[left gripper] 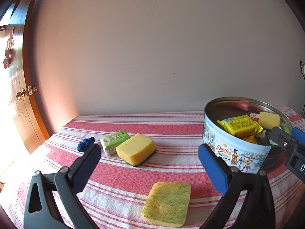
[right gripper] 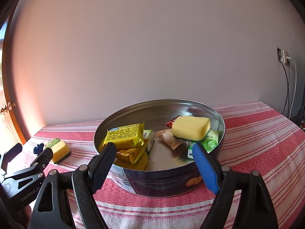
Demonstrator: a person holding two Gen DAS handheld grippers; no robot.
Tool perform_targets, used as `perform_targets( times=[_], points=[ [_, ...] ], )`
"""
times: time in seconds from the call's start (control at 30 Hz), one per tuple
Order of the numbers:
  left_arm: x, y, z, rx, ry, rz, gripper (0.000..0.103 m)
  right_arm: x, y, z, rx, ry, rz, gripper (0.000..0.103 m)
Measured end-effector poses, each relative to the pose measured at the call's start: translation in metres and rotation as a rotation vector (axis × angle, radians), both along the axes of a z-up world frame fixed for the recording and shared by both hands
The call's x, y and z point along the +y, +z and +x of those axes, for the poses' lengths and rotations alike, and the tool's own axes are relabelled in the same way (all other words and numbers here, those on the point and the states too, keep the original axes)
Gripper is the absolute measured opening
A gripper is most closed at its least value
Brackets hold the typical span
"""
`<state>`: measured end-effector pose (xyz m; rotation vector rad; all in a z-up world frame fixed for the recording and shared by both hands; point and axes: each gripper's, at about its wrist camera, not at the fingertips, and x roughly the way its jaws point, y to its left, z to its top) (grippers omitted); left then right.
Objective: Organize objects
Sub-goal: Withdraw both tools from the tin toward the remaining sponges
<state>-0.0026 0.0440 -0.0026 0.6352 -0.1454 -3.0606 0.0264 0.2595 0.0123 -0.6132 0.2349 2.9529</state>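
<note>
three sponges, one in the tin; left gripper and right gripper both released, empty.

Tabletop: we see a red and white striped cloth over it.
Cookie tin: open, at right, holding yellow packets and a small sponge.
Left gripper: our fingers stand wide apart, nothing between them.
Flat sponge: nearest us.
Thick sponge: touching a green packet.
Blue scrunchie: far left.
</note>
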Motion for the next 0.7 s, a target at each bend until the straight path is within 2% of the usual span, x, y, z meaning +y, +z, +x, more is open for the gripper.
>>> perform_targets(
  times=[0.33, 0.57, 0.7],
  points=[
    [-0.073, -0.005, -0.012, -0.033, 0.1, -0.035, 0.103, -0.075, -0.008, -0.012, -0.084, 0.148, -0.002, 0.084],
    [-0.135, -0.009, -0.016, -0.076, 0.196, -0.014, 0.103, -0.122, -0.025, -0.034, -0.227, 0.281, -0.045, 0.084],
    [-0.161, -0.012, -0.018, -0.101, 0.241, 0.031, 0.103, -0.15, -0.035, -0.042, -0.309, 0.34, -0.053, 0.084]
  ],
)
